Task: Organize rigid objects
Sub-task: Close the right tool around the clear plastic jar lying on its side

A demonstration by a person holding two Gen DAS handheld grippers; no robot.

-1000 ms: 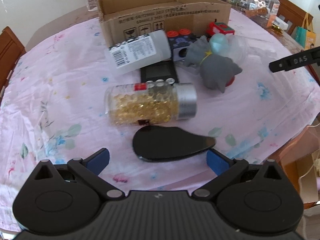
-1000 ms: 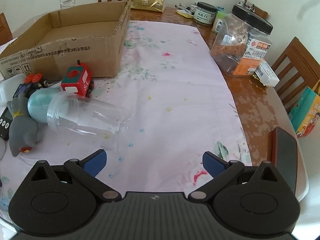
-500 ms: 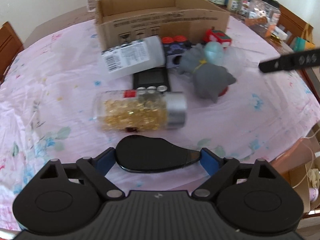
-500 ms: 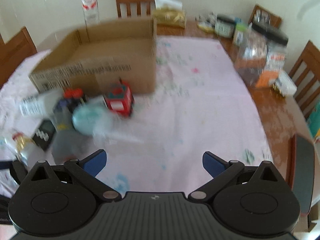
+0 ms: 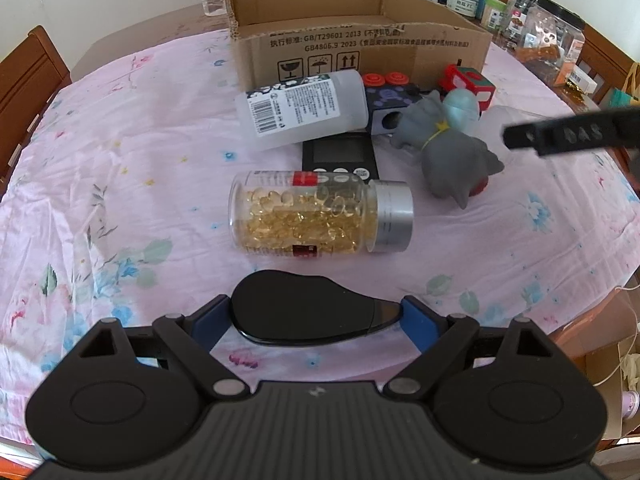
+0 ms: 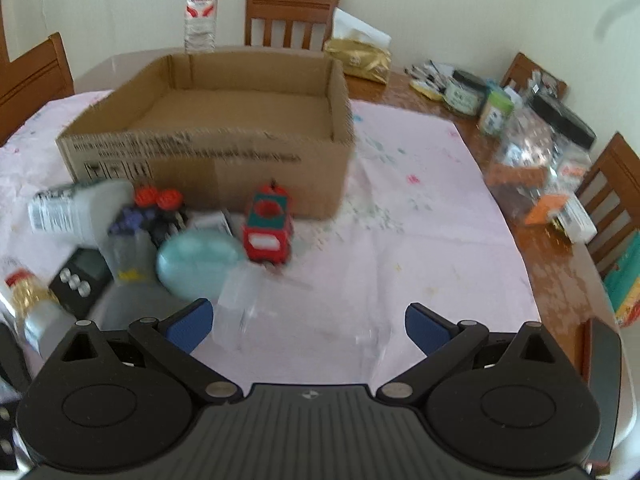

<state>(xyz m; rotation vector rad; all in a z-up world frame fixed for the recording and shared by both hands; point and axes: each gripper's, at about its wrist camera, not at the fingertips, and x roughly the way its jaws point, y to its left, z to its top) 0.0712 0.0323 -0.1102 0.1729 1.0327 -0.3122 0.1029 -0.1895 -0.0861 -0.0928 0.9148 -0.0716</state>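
My left gripper (image 5: 314, 322) is shut on a flat black teardrop-shaped case (image 5: 304, 304), one blue pad at each end, just above the pink floral cloth. Beyond it lie a capsule bottle (image 5: 316, 216), a white labelled bottle (image 5: 304, 106), a black timer (image 5: 340, 156) and a grey toy animal (image 5: 452, 152). An open cardboard box (image 6: 224, 160) stands behind them. My right gripper (image 6: 308, 326) is open over a clear plastic cup (image 6: 296, 312) lying on its side, which sits between the pads without being pressed. A red toy train (image 6: 268, 232) and a teal egg (image 6: 196, 264) lie just past it.
Jars, packets and a gold tissue pack (image 6: 360, 60) crowd the bare wood at the right and back. A water bottle (image 6: 200, 12) stands behind the box. Wooden chairs ring the table. A dark phone-like slab (image 6: 604, 392) lies at the right edge.
My left jaws have closed onto the black case, which now sits between the pads. The right gripper has pulled back and swung left, so the clear cup lies between its fingers.
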